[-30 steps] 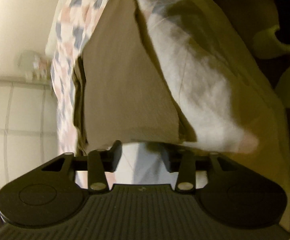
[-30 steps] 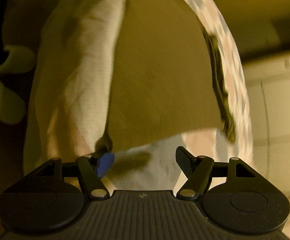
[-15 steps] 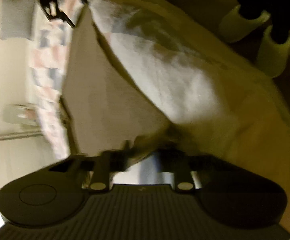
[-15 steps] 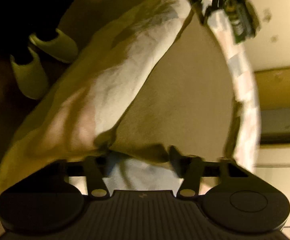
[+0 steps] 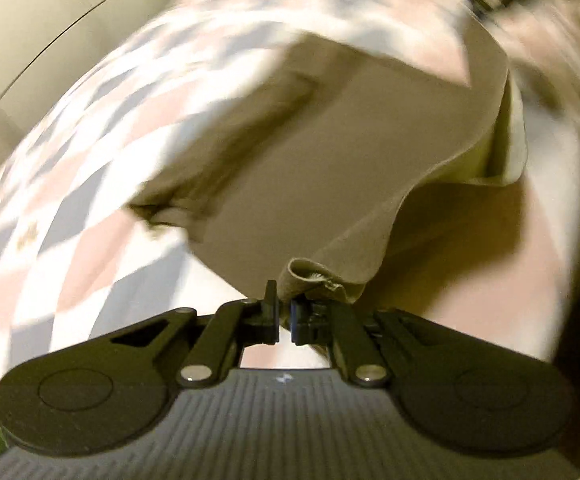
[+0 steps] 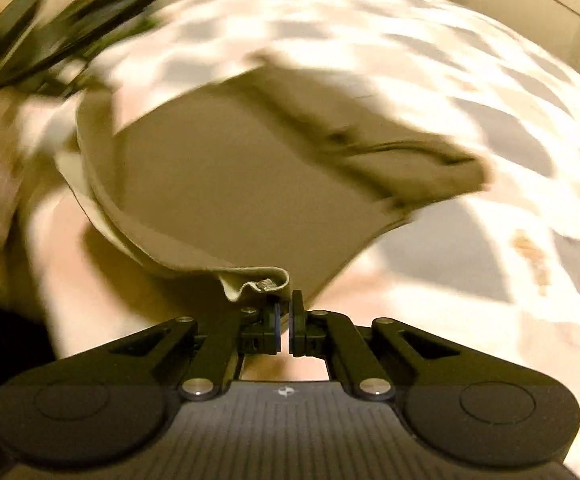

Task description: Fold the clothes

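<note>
Two corners of the tan garment (image 5: 329, 168) are pinched in the clenched jaws of the left gripper (image 5: 284, 312) and right gripper (image 6: 284, 312), its body spread ahead over a checkered bedspread (image 5: 70, 216).

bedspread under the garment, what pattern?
Checkered bedspread: pink, grey and white squares. Clearest in the right wrist view.

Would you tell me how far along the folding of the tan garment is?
Done: the left gripper and right gripper have each shut on a corner of the tan garment. In hand: it is being carried above the checkered bedspread. Left: no finished fold shows yet.
</note>
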